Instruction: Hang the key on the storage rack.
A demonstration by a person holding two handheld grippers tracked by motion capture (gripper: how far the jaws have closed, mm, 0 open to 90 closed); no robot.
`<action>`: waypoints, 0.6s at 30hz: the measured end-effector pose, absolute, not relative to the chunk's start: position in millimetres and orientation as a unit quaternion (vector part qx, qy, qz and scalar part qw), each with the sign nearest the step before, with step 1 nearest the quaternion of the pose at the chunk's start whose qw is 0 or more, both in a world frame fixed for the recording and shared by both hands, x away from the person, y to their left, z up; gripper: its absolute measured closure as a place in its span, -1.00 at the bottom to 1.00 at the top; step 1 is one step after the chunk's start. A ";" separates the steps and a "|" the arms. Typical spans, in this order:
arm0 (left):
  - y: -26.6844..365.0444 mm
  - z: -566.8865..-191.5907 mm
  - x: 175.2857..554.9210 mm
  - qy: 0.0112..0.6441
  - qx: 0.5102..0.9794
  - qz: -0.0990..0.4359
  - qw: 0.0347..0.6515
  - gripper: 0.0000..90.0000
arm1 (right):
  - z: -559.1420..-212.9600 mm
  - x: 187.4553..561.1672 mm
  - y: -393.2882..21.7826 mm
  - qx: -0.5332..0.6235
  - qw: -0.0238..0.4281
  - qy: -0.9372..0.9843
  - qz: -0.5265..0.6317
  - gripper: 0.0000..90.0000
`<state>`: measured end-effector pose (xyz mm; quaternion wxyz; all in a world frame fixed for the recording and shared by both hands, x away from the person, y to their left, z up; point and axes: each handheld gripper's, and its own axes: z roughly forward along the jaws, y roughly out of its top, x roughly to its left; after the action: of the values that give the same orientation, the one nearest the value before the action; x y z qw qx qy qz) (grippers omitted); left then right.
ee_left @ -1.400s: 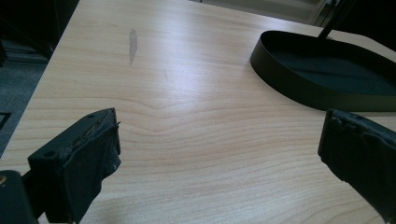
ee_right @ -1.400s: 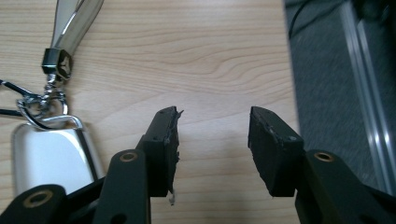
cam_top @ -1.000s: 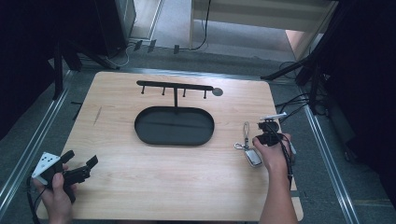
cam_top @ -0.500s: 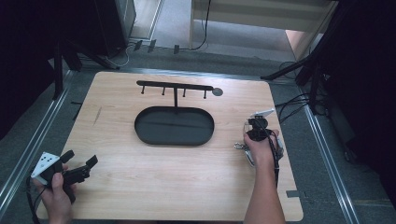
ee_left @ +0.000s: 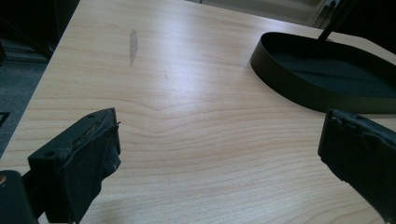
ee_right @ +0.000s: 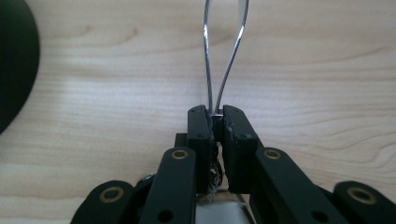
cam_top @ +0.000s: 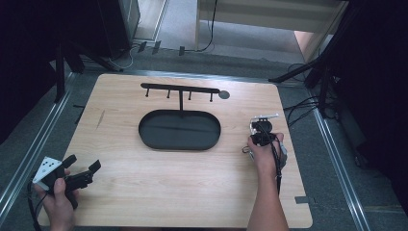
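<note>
Two sets of tongs are on the table [cam_top: 144,192], so let's start from the high view: the left tongs [cam_top: 82,167] sit near the front left corner, gripped by the left hand [cam_top: 57,195], jaws spread wide with nothing between them. Over on the right, the right hand [cam_top: 263,153] has the right tongs [cam_top: 263,130] pointing away from the person, down at the wood, with a small metal bunch peeking out just beside the hand, too small to name from up here. Centre stage is a black oval tray [cam_top: 179,130], and behind it a black hook rack [cam_top: 180,90] on a thin post. Switching to the left gripper view: both padded jaws stand far apart, bare wood between them, and the tray's wall [ee_left: 299,88] curves in at upper right, well apart from the jaws. Now the right gripper view, and here's the action: the jaws are pressed almost together, pinching the narrow end of a thin silver wire loop [ee_right: 224,51] that runs forward over the wood. The tray's edge [ee_right: 14,70] shows dark at far left, off to the side of the loop.
</note>
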<state>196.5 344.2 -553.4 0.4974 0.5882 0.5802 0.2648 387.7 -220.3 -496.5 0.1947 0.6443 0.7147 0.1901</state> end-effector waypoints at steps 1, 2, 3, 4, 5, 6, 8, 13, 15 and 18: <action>344.3 -553.3 196.5 0.580 0.588 0.265 0.497 -1.00 | -494.9 386.9 -220.6 0.643 0.200 0.713 0.197 0.85; 344.3 -553.3 196.5 0.580 0.588 0.265 0.497 -1.00 | -493.4 386.0 -220.6 0.643 0.206 0.709 0.204 0.85; 344.3 -553.4 196.6 0.580 0.588 0.265 0.497 -1.00 | -490.9 384.4 -221.0 0.641 0.218 0.703 0.216 0.85; 344.3 -553.4 196.6 0.580 0.589 0.265 0.497 -1.00 | -489.7 383.6 -221.2 0.639 0.227 0.701 0.223 0.85; 344.3 -553.4 196.6 0.580 0.589 0.265 0.497 -1.00 | -488.0 382.2 -221.2 0.638 0.237 0.695 0.233 0.85; 344.3 -553.4 196.5 0.580 0.589 0.265 0.497 -1.00 | -486.4 380.0 -220.8 0.633 0.256 0.689 0.244 0.85; 344.3 -553.3 196.5 0.580 0.589 0.265 0.497 -1.00 | -483.6 377.6 -219.7 0.625 0.274 0.684 0.257 0.85; 344.2 -553.3 196.5 0.580 0.590 0.265 0.496 -1.00 | -474.4 371.7 -215.3 0.608 0.320 0.662 0.300 0.85; 344.3 -553.3 196.5 0.579 0.590 0.266 0.496 -1.00 | -470.9 370.3 -213.6 0.602 0.328 0.655 0.317 0.85; 344.3 -553.3 196.5 0.579 0.590 0.267 0.495 -1.00 | -465.8 368.4 -209.5 0.591 0.346 0.649 0.332 0.85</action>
<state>196.5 344.3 -553.3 0.4954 0.5901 0.5791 0.2667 368.4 -209.5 -465.8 0.3462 0.5907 0.6487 0.3323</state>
